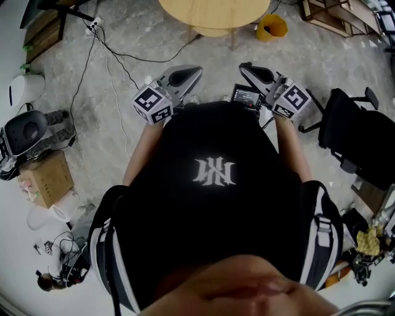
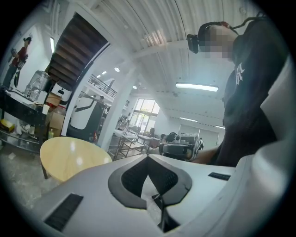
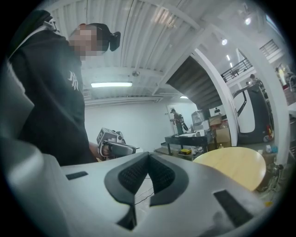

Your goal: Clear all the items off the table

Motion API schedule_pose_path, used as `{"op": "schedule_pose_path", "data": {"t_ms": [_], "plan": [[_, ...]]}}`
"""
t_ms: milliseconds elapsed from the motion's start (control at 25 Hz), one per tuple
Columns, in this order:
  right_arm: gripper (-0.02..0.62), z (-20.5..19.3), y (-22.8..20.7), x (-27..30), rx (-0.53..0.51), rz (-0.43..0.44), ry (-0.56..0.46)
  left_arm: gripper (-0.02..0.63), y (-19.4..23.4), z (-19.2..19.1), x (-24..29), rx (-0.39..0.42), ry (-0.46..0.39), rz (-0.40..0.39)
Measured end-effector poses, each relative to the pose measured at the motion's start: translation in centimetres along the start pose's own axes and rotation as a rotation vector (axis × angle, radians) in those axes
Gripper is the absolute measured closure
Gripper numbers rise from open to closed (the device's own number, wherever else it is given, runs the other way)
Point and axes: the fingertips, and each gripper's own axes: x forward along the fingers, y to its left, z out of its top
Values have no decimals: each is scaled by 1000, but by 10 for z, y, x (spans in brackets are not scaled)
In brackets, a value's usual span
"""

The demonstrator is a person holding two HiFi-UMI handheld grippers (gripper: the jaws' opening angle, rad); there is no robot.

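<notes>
A round pale wooden table [image 1: 213,15] stands on the floor ahead of me, beyond both grippers. It also shows in the left gripper view as table [image 2: 69,155] and in the right gripper view as table [image 3: 236,164]. My left gripper [image 1: 196,71] and right gripper [image 1: 244,66] are held close in front of my chest, well short of it. In the left gripper view the left gripper [image 2: 148,156] has its black pads meeting, nothing between them. The right gripper [image 3: 149,154] is likewise shut and holds nothing. Each gripper view shows the other gripper and my black hoodie.
A yellow bin [image 1: 271,26] sits right of the table and a wooden frame [image 1: 333,15] lies beyond it. A black chair [image 1: 358,136] is at my right. Cables [image 1: 105,55] run over the floor at left, near a cardboard box [image 1: 46,179].
</notes>
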Motion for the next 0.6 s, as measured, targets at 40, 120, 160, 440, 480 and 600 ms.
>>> {"op": "schedule_pose_path", "data": {"t_ms": [40,120,160,440,480,600], "plan": [[594,1,-1,-1,3,-2,-1,594,0,0,0,1,3,0],[594,2,-3,-2,8,-5,-7,594,1,0,-1,3,9,3],[594,3,-5,-3,10,-8,-12,594,2,1,-2,2,11,5],[593,5,-11,-1,10,-15,-25,594,6,-3,-6,-16,22,6],[592,5,-11,-2,11,-14,-25,594,6,-3,-7,-18,22,8],[592,2,-12,-4,18,-14,-17,594,3,-3,-5,-23,20,4]]}}
